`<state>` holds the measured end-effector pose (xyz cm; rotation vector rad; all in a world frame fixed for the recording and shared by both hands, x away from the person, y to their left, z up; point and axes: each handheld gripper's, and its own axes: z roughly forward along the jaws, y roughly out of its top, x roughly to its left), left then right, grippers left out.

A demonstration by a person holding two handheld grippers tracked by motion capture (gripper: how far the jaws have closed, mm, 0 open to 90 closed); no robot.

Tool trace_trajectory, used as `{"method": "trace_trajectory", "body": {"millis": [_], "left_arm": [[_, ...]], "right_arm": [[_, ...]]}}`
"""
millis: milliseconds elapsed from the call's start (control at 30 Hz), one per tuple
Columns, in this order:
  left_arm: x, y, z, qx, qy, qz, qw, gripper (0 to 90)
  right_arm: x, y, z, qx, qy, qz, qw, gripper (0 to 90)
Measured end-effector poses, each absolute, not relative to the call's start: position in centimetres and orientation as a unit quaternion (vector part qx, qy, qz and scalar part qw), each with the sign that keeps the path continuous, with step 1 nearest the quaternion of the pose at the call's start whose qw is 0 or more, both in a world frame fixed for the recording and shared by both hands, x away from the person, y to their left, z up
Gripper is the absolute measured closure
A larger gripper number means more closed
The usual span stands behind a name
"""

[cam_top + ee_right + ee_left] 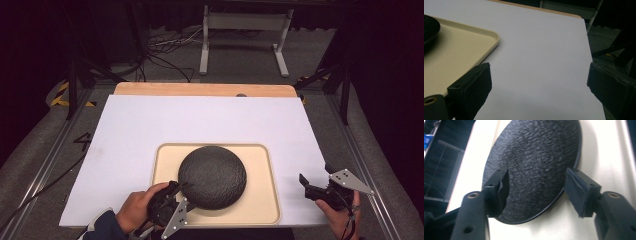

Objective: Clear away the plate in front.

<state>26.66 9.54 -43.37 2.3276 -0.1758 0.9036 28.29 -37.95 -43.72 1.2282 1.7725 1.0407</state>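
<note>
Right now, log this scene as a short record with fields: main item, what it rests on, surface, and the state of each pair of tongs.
main item: black round dish, turned face down, rough textured underside up
rests on: beige tray, dish near its middle
surface: white board over a wooden table
left tongs: open, jaws either side of the dish's near rim, right pad clear of it
right tongs: open, nothing between the jaws, over the white board right of the tray
</note>
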Motion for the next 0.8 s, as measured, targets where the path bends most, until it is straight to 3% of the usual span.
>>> {"method": "trace_trajectory", "body": {"millis": [267, 500, 800], "left_arm": [[27.8, 10.5, -42.2, 0.866, -0.017, 0.362, 0.345, 19.1], [28.9, 11.7, -42.0, 0.862, 0.019, 0.353, 0.363, 11.0], [30.8, 13.6, -42.1, 0.869, 0.061, 0.332, 0.362, 8.7]], "right_arm": [[28.3, -37.8, -43.7, 0.476, 0.691, 0.405, 0.363, 6.2], [28.3, -37.8, -43.7, 0.476, 0.69, 0.406, 0.364, 6.2], [28.4, -37.9, -43.8, 0.477, 0.69, 0.403, 0.364, 6.2]]}}
